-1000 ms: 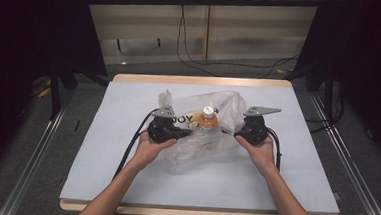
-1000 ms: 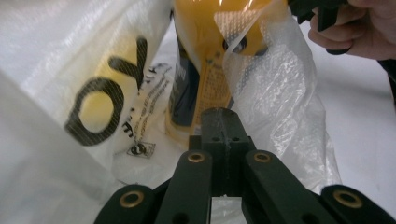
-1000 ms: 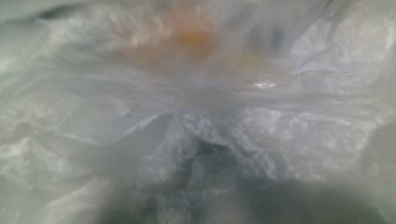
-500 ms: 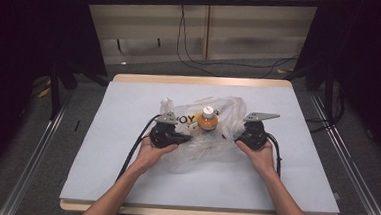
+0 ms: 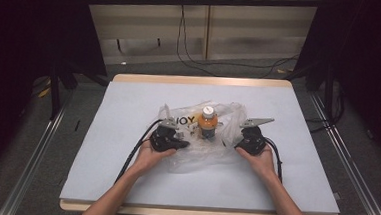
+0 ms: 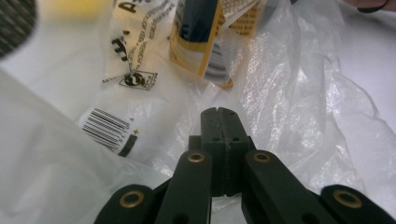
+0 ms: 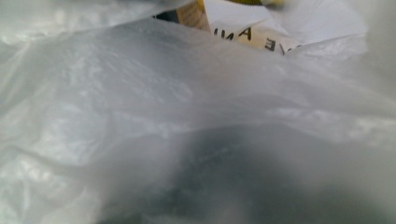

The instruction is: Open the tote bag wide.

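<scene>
Both forearms reach in low over the table (image 5: 123,183), the left gripper (image 5: 176,142) and right gripper (image 5: 240,140) flanking a clear plastic bag (image 5: 195,153) at mid-table that holds an upright orange bottle (image 5: 207,122), each gripper's jaws pressed together, apparently pinching the bag's film.

We saw a thin clear plastic bag (image 5: 196,145), crumpled and printed with black letters, lying spread at the table's centre; inside it, toward twelve o'clock, an orange bottle (image 5: 207,122) with a white cap stood upright
</scene>
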Tool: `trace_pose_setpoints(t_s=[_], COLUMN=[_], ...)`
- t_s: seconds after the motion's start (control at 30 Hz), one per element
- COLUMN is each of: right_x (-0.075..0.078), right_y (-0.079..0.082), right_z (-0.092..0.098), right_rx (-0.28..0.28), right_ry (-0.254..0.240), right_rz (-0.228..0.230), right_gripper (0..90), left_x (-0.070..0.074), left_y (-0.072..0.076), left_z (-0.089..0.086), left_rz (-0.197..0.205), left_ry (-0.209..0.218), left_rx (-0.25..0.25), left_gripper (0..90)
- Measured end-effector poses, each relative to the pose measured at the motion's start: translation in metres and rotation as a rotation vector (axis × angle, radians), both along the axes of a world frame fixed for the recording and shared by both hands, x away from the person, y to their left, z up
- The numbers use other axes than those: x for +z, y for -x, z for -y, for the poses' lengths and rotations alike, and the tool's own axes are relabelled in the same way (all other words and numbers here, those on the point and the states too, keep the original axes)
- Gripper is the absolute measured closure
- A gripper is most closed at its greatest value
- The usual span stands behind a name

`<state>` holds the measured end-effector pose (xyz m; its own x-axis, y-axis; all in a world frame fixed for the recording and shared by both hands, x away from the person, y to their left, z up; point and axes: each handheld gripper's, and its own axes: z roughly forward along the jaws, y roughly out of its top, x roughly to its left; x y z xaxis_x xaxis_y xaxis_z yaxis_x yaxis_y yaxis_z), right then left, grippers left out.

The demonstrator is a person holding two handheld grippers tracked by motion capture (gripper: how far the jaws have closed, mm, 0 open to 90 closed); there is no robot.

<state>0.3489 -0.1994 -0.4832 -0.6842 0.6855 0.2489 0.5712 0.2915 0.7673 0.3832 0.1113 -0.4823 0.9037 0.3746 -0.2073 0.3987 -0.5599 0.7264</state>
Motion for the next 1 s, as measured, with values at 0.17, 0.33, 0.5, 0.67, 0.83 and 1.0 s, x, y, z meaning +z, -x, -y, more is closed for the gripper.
trace_pose_setpoints(t_s=[0.17,0.33,0.5,0.67,0.83,1.0], right_x=[0.0,0.025,0.049,0.064,0.085,0.107], right_y=[0.001,0.02,0.044,0.06,0.069,0.059], right_z=[0.001,0.007,0.02,0.032,0.047,0.054], right_rx=[0.0,0.013,0.02,0.012,-0.012,-0.041], right_ry=[-0.008,-0.091,-0.123,-0.138,-0.161,-0.159], right_rz=[0.002,0.074,0.136,0.171,0.227,0.274], right_gripper=[90.0,90.0,90.0,90.0,90.0,90.0], left_x=[0.002,0.018,0.039,0.057,0.074,0.094], left_y=[0.0,0.006,0.017,0.023,0.02,0.012], left_z=[-0.003,-0.01,-0.018,-0.023,-0.023,-0.019], left_rz=[0.002,0.025,0.078,0.117,0.153,0.186], left_ry=[0.006,0.089,0.142,0.187,0.224,0.263], left_rx=[0.002,0.034,0.035,0.024,0.029,0.033], left_gripper=[90.0,90.0,90.0,90.0,90.0,90.0])
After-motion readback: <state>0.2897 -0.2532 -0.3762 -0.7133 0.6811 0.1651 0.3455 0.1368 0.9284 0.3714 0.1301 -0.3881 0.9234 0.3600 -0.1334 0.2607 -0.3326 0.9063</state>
